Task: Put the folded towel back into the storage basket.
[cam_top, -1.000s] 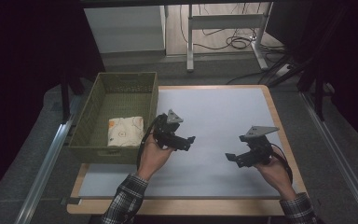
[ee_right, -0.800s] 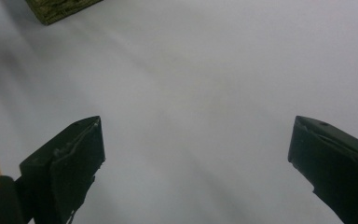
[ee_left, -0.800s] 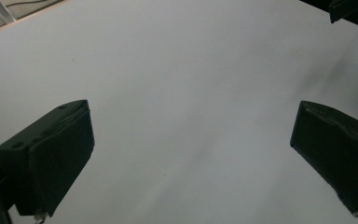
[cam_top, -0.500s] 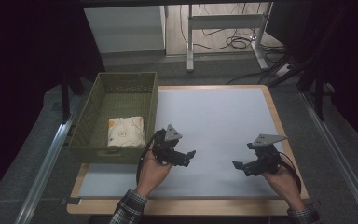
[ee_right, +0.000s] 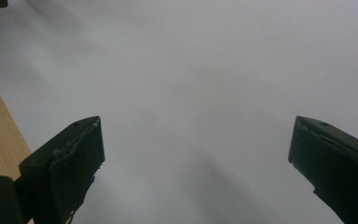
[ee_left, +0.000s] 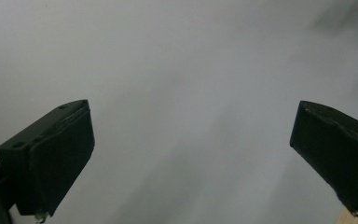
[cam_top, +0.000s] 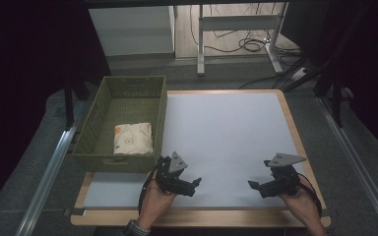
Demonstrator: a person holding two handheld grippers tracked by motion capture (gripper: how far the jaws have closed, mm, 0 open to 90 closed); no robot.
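Where both rest: two claws (cam_top: 197,183) (cam_top: 252,185), empty.

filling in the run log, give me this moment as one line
left gripper: open, empty, over white sheet | right gripper: open, empty | folded patterned cloth: lying in green woven basket

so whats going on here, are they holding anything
No. A person holds a two-jaw gripper in each hand over the near edge of a white mat on a wooden table. The left gripper and the right gripper point toward each other, and both have their jaws wide open with nothing between them. A folded patterned cloth lies inside the green woven basket at the left of the mat, apart from both grippers.
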